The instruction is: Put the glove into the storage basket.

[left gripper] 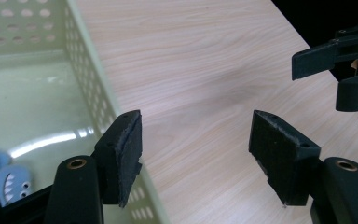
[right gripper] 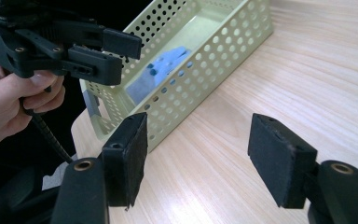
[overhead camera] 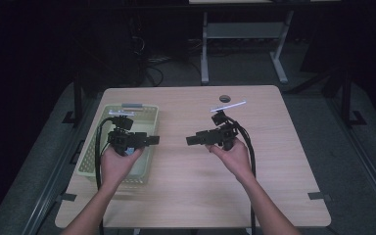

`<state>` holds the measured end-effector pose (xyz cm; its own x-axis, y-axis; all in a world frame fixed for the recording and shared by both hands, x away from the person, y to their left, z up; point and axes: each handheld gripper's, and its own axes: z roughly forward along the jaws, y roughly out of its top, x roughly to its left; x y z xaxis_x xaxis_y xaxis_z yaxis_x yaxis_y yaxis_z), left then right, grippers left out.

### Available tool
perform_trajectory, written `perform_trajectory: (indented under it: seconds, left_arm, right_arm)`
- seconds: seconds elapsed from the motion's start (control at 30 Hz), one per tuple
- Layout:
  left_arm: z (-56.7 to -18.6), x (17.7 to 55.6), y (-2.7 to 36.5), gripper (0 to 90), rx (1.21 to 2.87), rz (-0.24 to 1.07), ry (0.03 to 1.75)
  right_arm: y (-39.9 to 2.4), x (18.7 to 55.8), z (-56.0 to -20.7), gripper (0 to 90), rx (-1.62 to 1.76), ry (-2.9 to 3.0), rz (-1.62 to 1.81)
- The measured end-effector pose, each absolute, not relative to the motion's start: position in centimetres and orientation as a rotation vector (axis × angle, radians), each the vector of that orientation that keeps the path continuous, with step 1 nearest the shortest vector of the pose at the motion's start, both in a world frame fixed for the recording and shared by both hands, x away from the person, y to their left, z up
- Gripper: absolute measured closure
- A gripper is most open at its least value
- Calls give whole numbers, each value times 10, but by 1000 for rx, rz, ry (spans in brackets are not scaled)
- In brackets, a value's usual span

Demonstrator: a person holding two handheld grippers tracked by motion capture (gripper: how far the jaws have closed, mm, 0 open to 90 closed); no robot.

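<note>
- Basket [overhead camera: 149, 113]: pale green, perforated plastic, standing along the left side of the counter [overhead camera: 254, 186], long axis running away from the person. Placed within easy reach of the left hand, presumably as the collecting bin.
- Blue toy [left gripper: 2, 179]: small soft item with a printed toothy face, lying flat on the basket floor near the end closest to the person; seen through the wall holes in the right gripper view as a blue patch [right gripper: 165, 63]. Judged already deposited, since it rests loose with nothing touching it.
- Left tongs [left gripper: 196, 158]: released, pads well apart, nothing between them. One pad hangs over the basket's inner rim, the other over bare wood, so the tool straddles the wall; in the high view it sits above the basket [overhead camera: 152, 140], pointing toward the counter's middle.
- Right tongs [right gripper: 198, 156]: released and empty, jaws spread, aimed level across the counter toward the basket; in the high view [overhead camera: 192, 140] it faces the left tool with open wood between the tips.
- Counter hole [overhead camera: 224, 99] and a thin white strip [overhead camera: 228, 105]: at the far edge, well apart from both hands.
- Assessment: both tools empty and facing each other suggests a pause after placing the toy, or readiness for another item.
</note>
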<state>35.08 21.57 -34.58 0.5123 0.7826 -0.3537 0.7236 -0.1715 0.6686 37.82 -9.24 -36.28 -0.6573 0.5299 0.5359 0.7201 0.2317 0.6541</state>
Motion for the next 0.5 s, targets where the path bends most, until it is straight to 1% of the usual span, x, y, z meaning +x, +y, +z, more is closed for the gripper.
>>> perform_trajectory:
  seconds: [0.5]
  left_arm:
    - [-348, 353, 195, 342, 1933, 69, 1190]
  right_arm:
    - [-125, 375, -370, 368, -1242, -2277, -1412]
